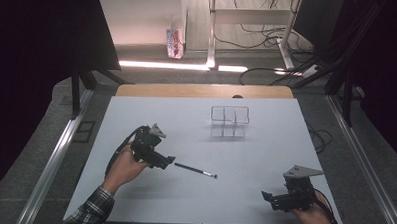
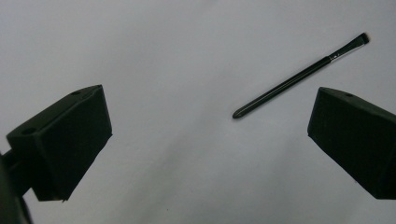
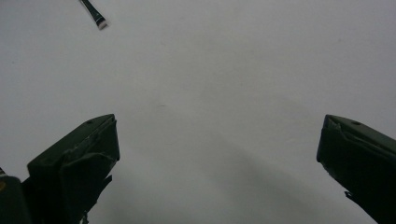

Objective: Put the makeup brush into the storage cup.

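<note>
Where the high view looks down on the white surface: slim black brush lying flat near the middle, just ahead of the left tool; clear divided organizer farther back; right tool well apart near the front edge. Left gripper view: jaws spread wide, brush ahead, untouched. Right gripper view: jaws likewise apart, brush tip at top left.

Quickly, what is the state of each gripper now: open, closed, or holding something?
Left gripper: open, holding nothing; the thin black make-up brush lies ahead on the table.
Right gripper: open, holding nothing.
</note>
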`<action>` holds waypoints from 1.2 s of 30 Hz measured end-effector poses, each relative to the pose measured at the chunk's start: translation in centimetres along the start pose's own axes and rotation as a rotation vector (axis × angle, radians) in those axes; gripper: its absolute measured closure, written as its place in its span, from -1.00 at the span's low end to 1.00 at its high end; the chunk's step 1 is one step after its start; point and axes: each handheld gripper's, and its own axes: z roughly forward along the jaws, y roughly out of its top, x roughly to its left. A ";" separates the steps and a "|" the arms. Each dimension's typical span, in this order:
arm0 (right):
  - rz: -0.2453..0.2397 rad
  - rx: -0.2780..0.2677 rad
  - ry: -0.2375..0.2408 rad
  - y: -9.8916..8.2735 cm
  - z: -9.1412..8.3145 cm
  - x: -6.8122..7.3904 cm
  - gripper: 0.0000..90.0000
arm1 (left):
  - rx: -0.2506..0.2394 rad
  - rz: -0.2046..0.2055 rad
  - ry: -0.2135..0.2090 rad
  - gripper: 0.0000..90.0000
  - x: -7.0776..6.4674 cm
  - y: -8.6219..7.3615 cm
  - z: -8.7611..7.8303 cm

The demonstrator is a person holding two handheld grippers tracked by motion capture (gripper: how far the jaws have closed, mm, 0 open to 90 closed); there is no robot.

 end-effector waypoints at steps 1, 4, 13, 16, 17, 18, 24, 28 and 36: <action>0.000 0.000 0.000 0.0 0.0 0.0 -1.00 | 0.000 0.001 -0.004 -1.00 -0.1 0.1 0.1; 0.001 -0.001 0.001 0.0 0.0 0.0 -1.00 | 0.003 0.007 -0.011 -1.00 -0.3 0.7 0.4; 0.002 0.000 0.004 0.0 0.0 -0.1 -1.00 | 0.028 0.032 -0.036 -1.00 -0.6 2.1 1.5; 0.002 0.001 0.005 0.0 0.0 -0.1 -1.00 | 0.040 0.040 -0.042 -1.00 -0.8 2.6 1.8; 0.003 0.001 0.006 0.0 0.0 -0.1 -1.00 | 0.042 0.043 -0.043 -1.00 -0.8 2.8 1.9; 0.003 0.001 0.006 0.0 0.0 -0.1 -1.00 | 0.046 0.048 -0.043 -1.00 -0.9 3.0 2.1; 0.002 0.003 0.008 0.0 0.1 -0.1 -1.00 | 0.071 0.077 -0.050 -1.00 -1.4 4.0 3.0; 0.004 0.003 0.010 0.0 0.1 -0.1 -1.00 | 0.094 0.111 -0.050 -0.99 -1.9 4.7 3.4; 0.002 0.007 0.014 0.0 0.1 -0.1 -1.00 | 0.135 0.164 -0.046 -0.94 -3.0 6.1 4.0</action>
